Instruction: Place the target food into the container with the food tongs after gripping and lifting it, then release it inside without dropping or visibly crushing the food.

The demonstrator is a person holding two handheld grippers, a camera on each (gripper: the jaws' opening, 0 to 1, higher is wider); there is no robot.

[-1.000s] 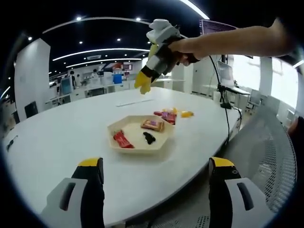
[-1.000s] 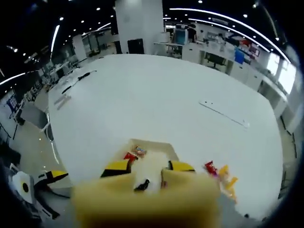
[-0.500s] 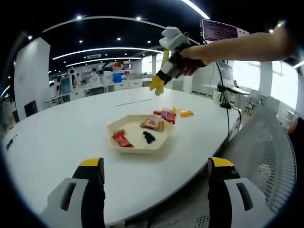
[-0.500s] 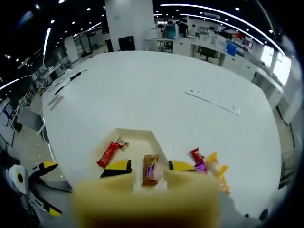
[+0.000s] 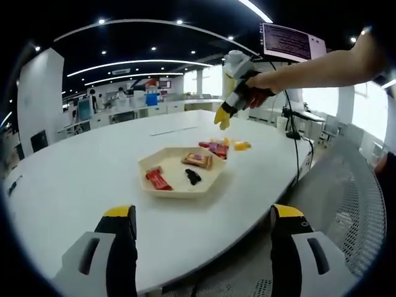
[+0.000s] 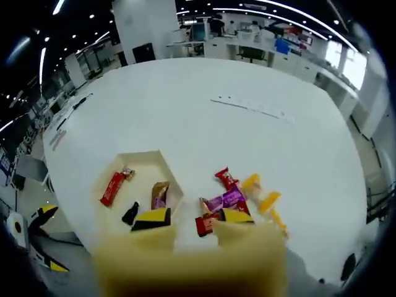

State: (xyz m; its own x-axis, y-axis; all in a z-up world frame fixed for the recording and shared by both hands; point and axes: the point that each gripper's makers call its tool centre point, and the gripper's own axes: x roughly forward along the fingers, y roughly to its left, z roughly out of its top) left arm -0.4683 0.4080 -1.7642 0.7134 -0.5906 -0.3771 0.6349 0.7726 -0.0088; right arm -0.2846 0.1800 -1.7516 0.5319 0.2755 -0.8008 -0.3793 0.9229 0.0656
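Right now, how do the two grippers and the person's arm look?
The left gripper has black jaws with yellow tips and grey side plates. The right gripper has yellow jaws, a black middle and a white top. The forearm is bare, without a sleeve.

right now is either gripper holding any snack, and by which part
Nothing is held. The left gripper is open and empty near the table edge; the right gripper hangs open above the loose snacks beside the tray.

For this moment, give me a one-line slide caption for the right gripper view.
Right gripper hovers open above loose wrapped snacks beside a tray holding three snacks on the white table.
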